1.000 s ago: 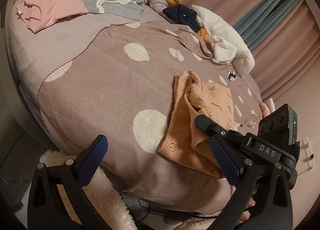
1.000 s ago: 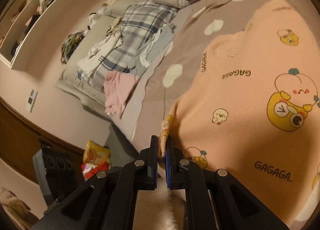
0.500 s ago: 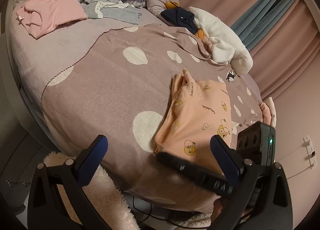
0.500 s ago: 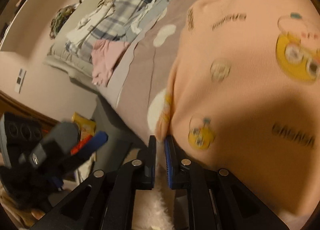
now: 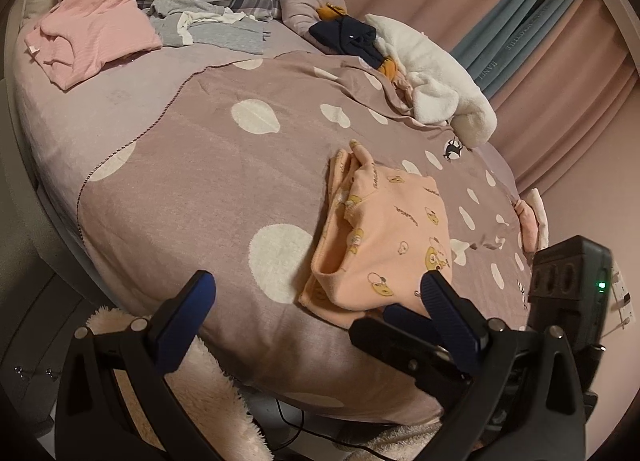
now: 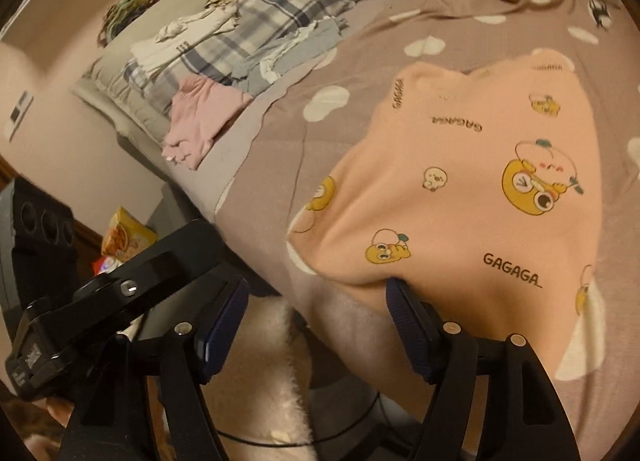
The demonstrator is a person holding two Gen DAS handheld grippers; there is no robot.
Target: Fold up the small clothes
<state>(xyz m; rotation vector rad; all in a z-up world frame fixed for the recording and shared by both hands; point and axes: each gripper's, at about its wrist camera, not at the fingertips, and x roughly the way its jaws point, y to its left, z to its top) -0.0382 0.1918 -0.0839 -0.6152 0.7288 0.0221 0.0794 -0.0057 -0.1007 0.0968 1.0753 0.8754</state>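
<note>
Here the one peach printed garment (image 5: 384, 237) lies folded on the dotted blanket (image 5: 208, 181) at the bed's near edge, about 5 o'clock in the left view; it could slide off or spring open, judging by its overhanging hem and loose sleeve at 12 o'clock. Right tongs (image 6: 316, 325) have just been opening and stand wide, one pad at the hem, gripping nothing; left tongs (image 5: 316, 301) wide, empty. Count: two tongs, one pink top (image 5: 92, 29), one white fleece (image 5: 436, 73) beyond.
</note>
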